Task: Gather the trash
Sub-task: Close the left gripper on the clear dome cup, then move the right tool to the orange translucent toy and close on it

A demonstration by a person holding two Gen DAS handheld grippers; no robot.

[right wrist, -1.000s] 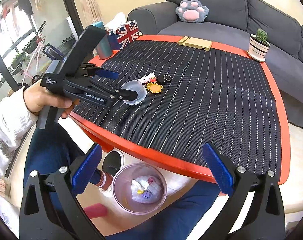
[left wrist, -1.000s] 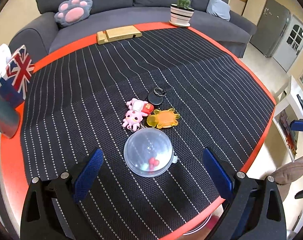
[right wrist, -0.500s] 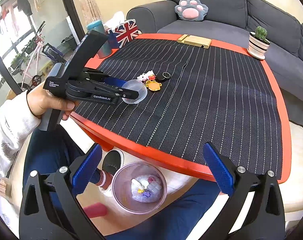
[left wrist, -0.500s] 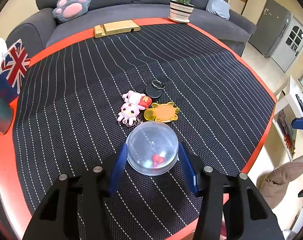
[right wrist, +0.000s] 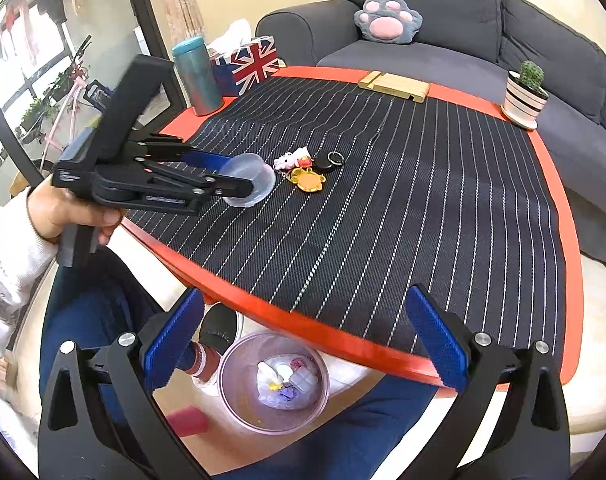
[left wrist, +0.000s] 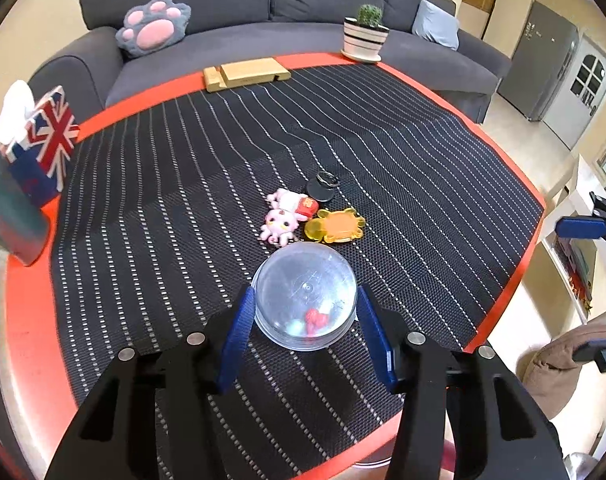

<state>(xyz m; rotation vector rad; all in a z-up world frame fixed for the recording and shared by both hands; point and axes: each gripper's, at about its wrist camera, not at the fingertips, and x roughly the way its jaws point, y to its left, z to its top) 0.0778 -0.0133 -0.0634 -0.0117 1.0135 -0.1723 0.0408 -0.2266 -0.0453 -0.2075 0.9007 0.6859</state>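
Pinching clear capsule (left wrist: 305,306) (blue pads touching its sides), left hand-held gripper (left wrist: 305,332), right hand-held gripper (right wrist: 303,344) spread wide.

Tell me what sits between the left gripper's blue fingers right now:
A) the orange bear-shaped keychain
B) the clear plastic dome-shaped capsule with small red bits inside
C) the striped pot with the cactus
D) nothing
B: in the left wrist view the clear plastic dome-shaped capsule fills the gap of the left gripper, with one blue finger pressed against each of its sides, and the right wrist view shows it clamped above the striped mat.
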